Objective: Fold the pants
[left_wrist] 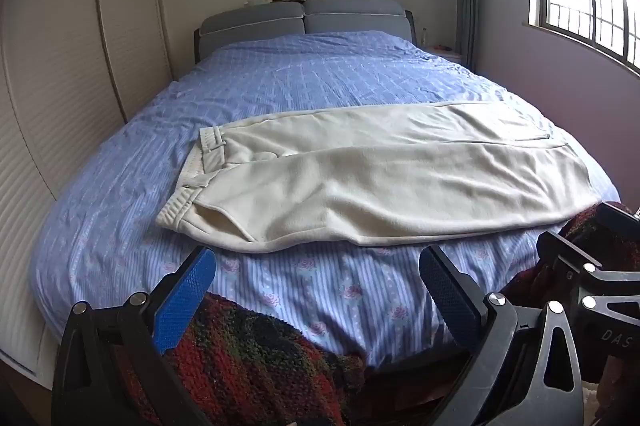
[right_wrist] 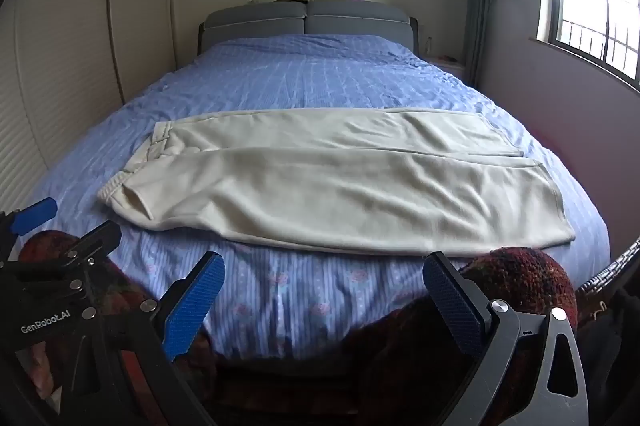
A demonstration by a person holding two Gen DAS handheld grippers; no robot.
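The pants [left_wrist: 380, 173] are lying flat across the near part of the bed [left_wrist: 312, 73], with the waistband [left_wrist: 188, 181] at the left and the leg ends at the right. The two legs are lying side by side, one nearer and one farther, so no fold seems to be made yet. I judge that the task is standing at its very beginning, at the approach before the first grasp.

The left gripper [left_wrist: 318, 280] is hovering over the near edge of the bed, tilted downward, and its blue fingers [left_wrist: 184, 302] are standing wide apart with nothing between them. The right gripper [right_wrist: 324, 284] is doing the same a little to the right, also wide open and empty. Neither one is touching the cloth. A dark red knitted blanket [left_wrist: 256, 358] is hanging at the near edge under both grippers.

The next move probably calls for each gripper to reach forward to the near leg, one close to the waistband and one close to the hem, and to pinch only the cloth, not the blue sheet under it.
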